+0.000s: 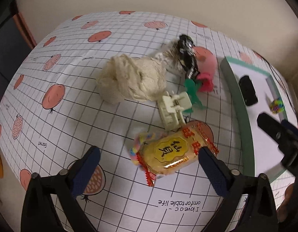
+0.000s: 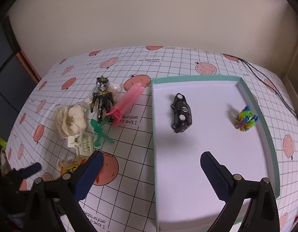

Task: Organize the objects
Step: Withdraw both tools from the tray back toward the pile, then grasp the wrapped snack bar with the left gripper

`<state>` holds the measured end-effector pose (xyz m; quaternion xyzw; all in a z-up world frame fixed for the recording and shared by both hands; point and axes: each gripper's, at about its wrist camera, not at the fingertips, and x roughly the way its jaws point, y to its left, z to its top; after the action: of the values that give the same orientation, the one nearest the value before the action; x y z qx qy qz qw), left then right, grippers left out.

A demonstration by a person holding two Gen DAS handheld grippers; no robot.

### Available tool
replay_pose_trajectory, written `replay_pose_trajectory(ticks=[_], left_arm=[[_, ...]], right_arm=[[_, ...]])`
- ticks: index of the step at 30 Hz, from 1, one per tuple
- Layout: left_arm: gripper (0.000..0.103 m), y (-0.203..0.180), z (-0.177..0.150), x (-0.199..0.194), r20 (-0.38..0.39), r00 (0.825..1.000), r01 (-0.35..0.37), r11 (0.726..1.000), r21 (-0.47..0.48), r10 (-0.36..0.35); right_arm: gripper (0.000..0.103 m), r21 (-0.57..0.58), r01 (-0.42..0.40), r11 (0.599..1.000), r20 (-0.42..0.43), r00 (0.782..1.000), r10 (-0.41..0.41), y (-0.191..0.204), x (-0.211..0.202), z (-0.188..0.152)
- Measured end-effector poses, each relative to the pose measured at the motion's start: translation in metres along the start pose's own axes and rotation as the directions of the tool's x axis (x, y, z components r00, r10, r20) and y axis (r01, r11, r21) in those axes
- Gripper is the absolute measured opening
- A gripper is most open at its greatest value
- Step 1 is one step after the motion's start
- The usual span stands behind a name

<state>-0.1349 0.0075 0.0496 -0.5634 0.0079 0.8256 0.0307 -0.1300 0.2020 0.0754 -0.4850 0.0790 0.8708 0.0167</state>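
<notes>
The snack packet (image 1: 168, 151) lies on the tablecloth (image 1: 71, 100), left of the tray (image 2: 251, 104), between our left gripper (image 1: 149, 160)'s spread, empty fingers. Its slick wrapper could slip, or we snag the hair clip (image 1: 174, 108) just behind. Our right gripper (image 2: 151, 166) hovers open, empty, straddling the tray's near-left wall.

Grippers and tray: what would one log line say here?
left gripper: open, by snack | right gripper: open, over tray | tray: car, ball
</notes>
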Motion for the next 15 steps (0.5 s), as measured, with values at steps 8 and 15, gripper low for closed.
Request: replay_pose_trajectory(ticks=[8,15], left_arm=[[0.082,-0.029,-0.005,0.0,-0.007,1.0,-0.012,0.994,0.113,0.013],[0.065,-0.048,-0.01,0.009,-0.036,0.999,-0.027,0.983,0.184,0.034]], right_arm=[[0.101,0.009,0.001,1.0,-0.008,1.0,-0.001,-0.006,0.0,-0.001],[0.101,0.007,-0.002,1.0,-0.011,1.0,0.002,-0.007,0.0,-0.001]])
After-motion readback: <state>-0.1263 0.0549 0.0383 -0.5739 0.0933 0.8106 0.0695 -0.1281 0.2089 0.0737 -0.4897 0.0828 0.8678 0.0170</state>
